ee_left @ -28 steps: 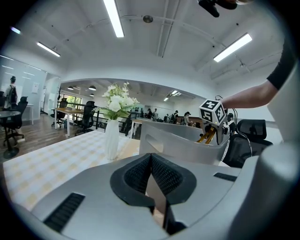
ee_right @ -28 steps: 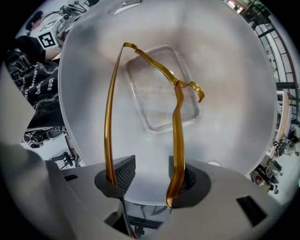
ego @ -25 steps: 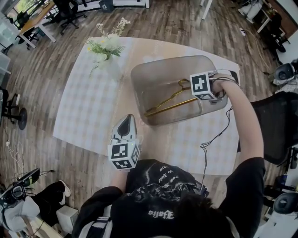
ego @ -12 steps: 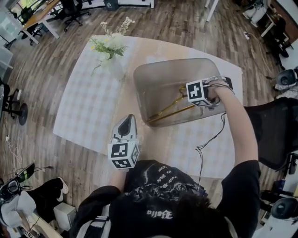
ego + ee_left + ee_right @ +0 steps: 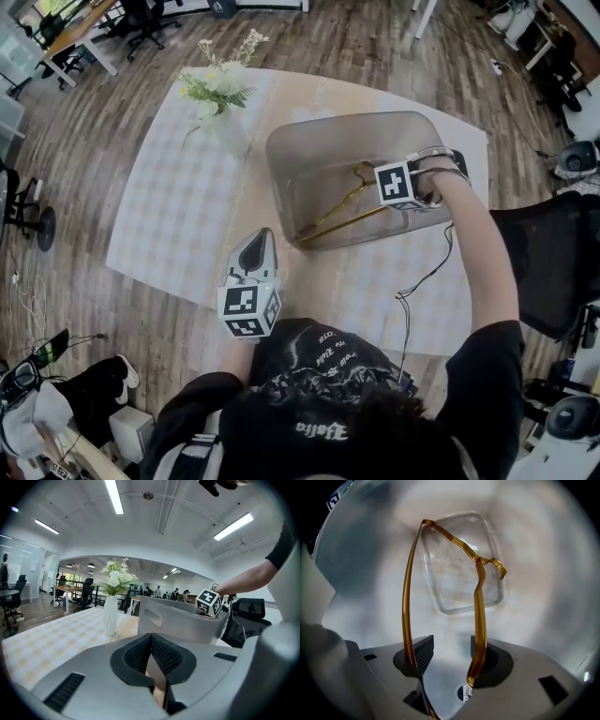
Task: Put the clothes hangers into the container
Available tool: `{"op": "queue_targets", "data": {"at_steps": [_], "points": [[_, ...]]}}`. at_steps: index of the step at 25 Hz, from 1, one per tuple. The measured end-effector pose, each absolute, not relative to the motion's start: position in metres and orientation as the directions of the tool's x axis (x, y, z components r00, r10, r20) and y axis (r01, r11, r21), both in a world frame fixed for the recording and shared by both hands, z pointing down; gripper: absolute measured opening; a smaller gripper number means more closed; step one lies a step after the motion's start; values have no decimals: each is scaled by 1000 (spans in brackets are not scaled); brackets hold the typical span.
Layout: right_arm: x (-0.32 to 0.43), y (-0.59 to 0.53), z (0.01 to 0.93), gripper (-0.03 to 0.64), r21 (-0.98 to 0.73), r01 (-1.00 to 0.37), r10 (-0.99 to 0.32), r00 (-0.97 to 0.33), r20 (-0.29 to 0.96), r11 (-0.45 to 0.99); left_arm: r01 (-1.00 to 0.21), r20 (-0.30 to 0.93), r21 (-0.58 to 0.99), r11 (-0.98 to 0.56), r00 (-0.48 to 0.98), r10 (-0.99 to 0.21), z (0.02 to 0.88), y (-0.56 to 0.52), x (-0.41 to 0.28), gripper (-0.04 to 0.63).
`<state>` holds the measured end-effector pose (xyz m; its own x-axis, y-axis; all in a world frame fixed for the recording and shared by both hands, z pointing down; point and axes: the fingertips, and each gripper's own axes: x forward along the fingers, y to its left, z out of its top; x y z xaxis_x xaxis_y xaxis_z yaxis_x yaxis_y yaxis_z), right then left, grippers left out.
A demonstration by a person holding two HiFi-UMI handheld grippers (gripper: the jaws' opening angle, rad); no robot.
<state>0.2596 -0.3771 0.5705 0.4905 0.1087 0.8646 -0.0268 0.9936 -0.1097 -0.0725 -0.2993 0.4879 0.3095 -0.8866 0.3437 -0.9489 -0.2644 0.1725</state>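
A gold clothes hanger lies slanted inside the grey see-through container. My right gripper points steeply down into the container at its right end, under its marker cube. Its jaws have just been opening. The hanger's two arms run past the pads, one at each side, and the gap between the pads holds nothing. My left gripper rests at the table's near edge, well apart from the container, its pads meeting with nothing in them.
A white vase of flowers stands on the checked tablecloth left of the container. A cable hangs from the right arm over the table. Office chairs and desks stand on the wooden floor around.
The right gripper has sunk a little deeper into the container with the hanger. The left gripper has stayed where it was.
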Motion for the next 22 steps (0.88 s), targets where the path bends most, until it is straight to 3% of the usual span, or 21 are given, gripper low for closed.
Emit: {"op": "queue_targets", "data": {"at_steps": [3, 6, 10, 15, 22], "points": [[256, -384, 569, 268, -71, -25, 74, 478, 875, 997, -948, 342, 175, -265, 311, -887, 488, -298, -74, 20], [257, -381, 562, 337, -74, -61, 95, 490, 867, 995, -949, 343, 177, -261, 308, -887, 488, -296, -76, 20], [256, -380, 562, 354, -76, -62, 97, 477, 873, 995, -950, 343, 186, -253, 304, -889, 488, -293, -80, 20], [250, -375, 560, 443, -63, -94, 98, 435, 895, 994, -947, 337, 193, -256, 309, -890, 488, -290, -81, 20], [246, -377, 526, 458, 14, -129, 34, 363, 931, 992, -937, 321, 200, -286, 338, -885, 484, -285, -73, 20]]}}
